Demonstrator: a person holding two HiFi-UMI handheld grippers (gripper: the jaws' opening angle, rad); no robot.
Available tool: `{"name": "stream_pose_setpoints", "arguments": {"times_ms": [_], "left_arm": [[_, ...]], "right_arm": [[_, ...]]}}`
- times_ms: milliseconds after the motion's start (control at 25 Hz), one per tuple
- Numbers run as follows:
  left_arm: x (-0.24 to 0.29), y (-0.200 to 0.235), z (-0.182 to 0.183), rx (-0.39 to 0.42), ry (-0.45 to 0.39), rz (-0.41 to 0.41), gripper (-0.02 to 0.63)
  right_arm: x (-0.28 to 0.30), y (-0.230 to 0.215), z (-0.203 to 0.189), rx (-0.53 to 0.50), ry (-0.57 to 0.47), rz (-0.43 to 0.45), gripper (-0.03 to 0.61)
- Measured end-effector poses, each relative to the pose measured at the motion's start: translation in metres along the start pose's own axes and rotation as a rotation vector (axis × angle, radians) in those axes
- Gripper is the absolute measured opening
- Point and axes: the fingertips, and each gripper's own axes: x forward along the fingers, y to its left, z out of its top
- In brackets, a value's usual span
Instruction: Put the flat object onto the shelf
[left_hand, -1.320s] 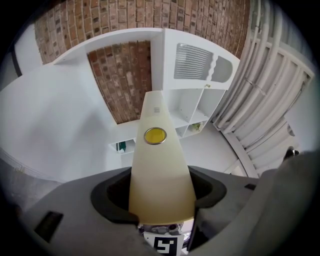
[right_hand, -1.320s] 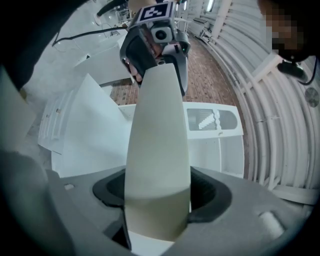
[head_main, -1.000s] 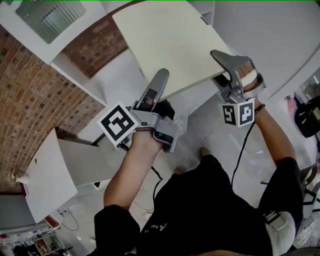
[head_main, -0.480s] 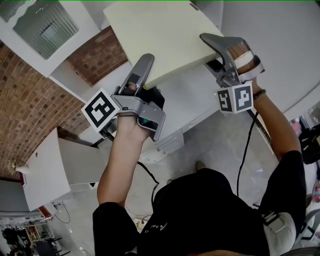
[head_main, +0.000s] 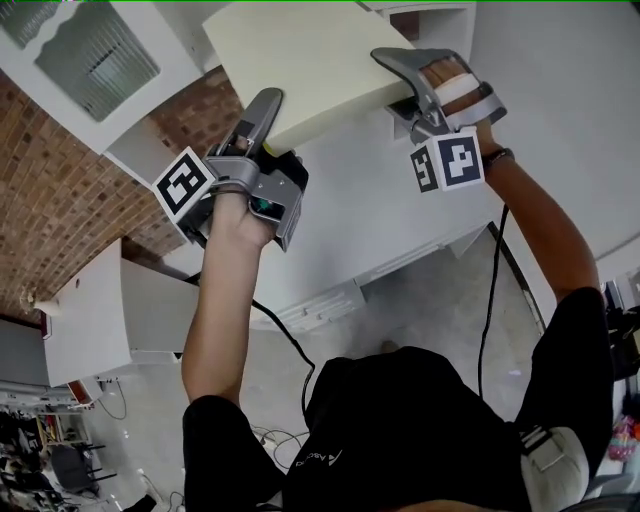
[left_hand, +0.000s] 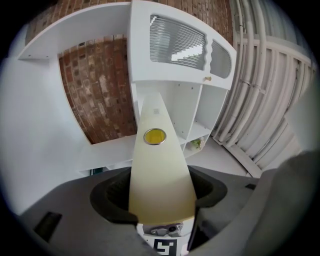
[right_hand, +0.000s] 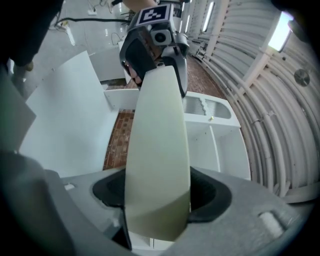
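A flat cream board (head_main: 300, 60) is held up between both grippers near the top of the head view. My left gripper (head_main: 268, 118) is shut on the board's near left edge. My right gripper (head_main: 400, 72) is shut on its right edge. In the left gripper view the board (left_hand: 159, 170) runs edge-on between the jaws, with a yellow round mark (left_hand: 154, 136) on it. In the right gripper view the board (right_hand: 157, 150) fills the gap between the jaws, and the left gripper (right_hand: 152, 42) clamps its far end. The white shelf unit (left_hand: 192, 122) with open compartments stands ahead.
A brick wall (head_main: 60, 210) lies behind the white shelving. A cabinet with a ribbed glass door (left_hand: 175, 40) tops the unit. A white counter (head_main: 370, 220) runs below the board. Another white panel (head_main: 80, 320) sits lower left. A small plant (left_hand: 196, 144) stands in a lower compartment.
Both grippers have carried the board up and away toward the shelving. It now sits higher in the head view, and the arms are stretched further out.
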Motion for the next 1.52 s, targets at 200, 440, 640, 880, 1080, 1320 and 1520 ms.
{"name": "stream_pose_setpoints", "arguments": {"times_ms": [200,440,640,880,1080,1320,1520], "left_arm": [[0.020,0.010,0.020,-0.026,-0.024,0.031,0.301],[0.056,0.015,0.056,-0.036,-0.031,0.028,0.314],[0.068,0.012,0.066,-0.005,-0.014,-0.012,0.342],[0.079,0.001,0.076,0.127,0.000,-0.121,0.395],[0.077,-0.008,0.079,0.248,0.009,-0.208,0.457],[0.063,-0.015,0.073,0.436,0.038,-0.248,0.489],[0.042,-0.001,0.060,0.660,0.060,-0.208,0.489]], "right_arm": [[0.028,0.004,-0.010,0.022,-0.015,0.032,0.318],[0.077,-0.002,-0.026,0.032,-0.016,0.060,0.316],[0.092,-0.004,-0.032,0.048,0.003,0.083,0.313],[0.113,-0.010,-0.040,0.065,0.034,0.124,0.308],[0.133,-0.015,-0.043,0.054,0.051,0.162,0.305],[0.148,-0.019,-0.044,0.061,0.084,0.212,0.302],[0.169,-0.015,-0.045,0.057,0.080,0.241,0.302]]}}
